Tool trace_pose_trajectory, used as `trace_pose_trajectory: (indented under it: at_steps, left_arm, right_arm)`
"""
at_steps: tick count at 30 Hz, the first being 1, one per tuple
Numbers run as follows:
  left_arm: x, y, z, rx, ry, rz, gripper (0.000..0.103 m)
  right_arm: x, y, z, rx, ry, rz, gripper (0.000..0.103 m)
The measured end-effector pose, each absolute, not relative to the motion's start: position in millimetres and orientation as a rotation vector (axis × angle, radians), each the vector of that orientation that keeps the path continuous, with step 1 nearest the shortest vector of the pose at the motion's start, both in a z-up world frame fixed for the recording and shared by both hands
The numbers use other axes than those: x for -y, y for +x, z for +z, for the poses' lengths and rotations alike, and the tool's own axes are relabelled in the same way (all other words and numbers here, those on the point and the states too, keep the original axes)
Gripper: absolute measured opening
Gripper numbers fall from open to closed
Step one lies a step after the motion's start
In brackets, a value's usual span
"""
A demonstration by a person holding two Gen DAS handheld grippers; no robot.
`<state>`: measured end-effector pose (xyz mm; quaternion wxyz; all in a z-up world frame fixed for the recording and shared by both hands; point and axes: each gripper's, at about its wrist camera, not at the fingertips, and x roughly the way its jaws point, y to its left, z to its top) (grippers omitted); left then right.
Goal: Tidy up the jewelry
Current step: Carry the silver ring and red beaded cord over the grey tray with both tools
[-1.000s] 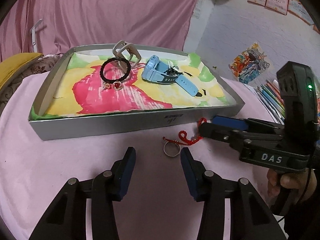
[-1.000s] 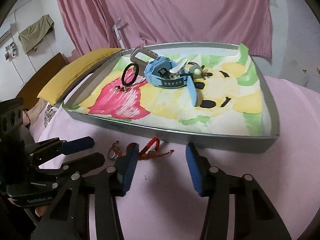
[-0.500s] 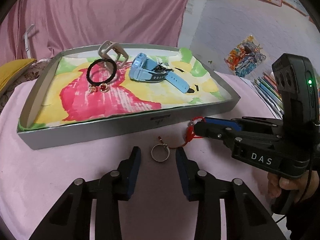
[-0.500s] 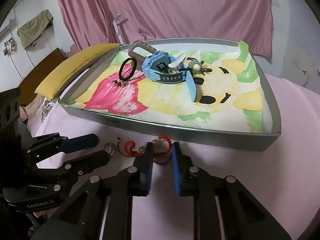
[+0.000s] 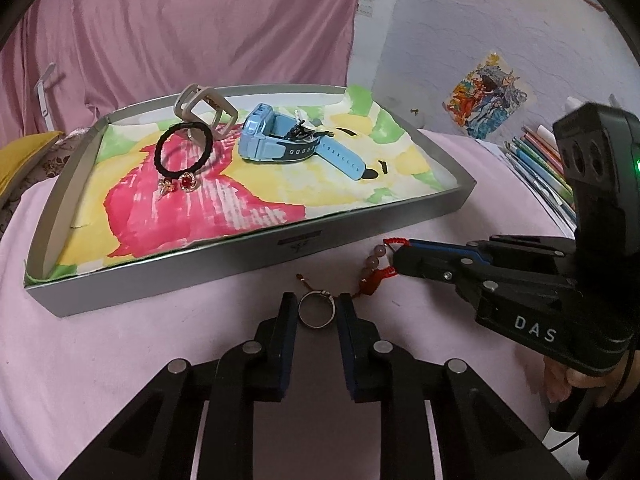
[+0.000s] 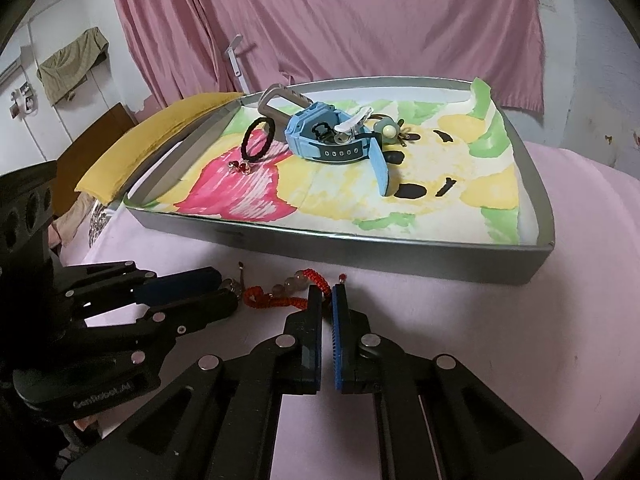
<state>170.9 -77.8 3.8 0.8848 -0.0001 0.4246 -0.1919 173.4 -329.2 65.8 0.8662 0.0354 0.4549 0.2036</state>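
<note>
- The step in hand looks like a two-handed pickup of the last loose pieces lying on the pink worktop [image 5: 120,360] in front of the tray [image 5: 248,264].
- The left hand-held gripper [image 5: 316,312] sits low on the cloth with its jaws narrowed around the silver ring [image 5: 316,314]; the pads stand just beside the band on either side, and I cannot tell whether they touch it yet.
- The right hand-held gripper [image 6: 332,300] is nearly closed, only a slim gap showing, and pinches the red cord of the beaded bracelet [image 6: 288,294] at its tips; the beads and the rest of the cord trail to the left on the worktop.
- Inside the tray, on the painted liner, lie a blue watch [image 5: 288,144], a black hair tie [image 5: 182,152], a grey strap [image 5: 204,104] and small red earrings [image 5: 186,182].
- Next, the left jaws probably need to finish closing so the thin ring does not slip or tip flat, then both pieces must be lifted over the tray's front wall and set on a free part of the liner.
- The cord is limp, so it may drag or snag on the rim.
</note>
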Motion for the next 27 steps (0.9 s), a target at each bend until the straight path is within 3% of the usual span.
trace_pose_trajectory:
  at_steps: [16,27]
  left_arm:
    - [70.9,146.8,9.9,-0.830,-0.023,-0.402,0.019]
    - [53.5,140.9,46.8,-0.640,-0.077,-0.329,0.019]
  right_arm:
    - [345.5,146.1,70.7,-0.882,0.112,0.409,0.004]
    - [337.3,128.2,114.2,-0.622,0.120,0.392,0.004]
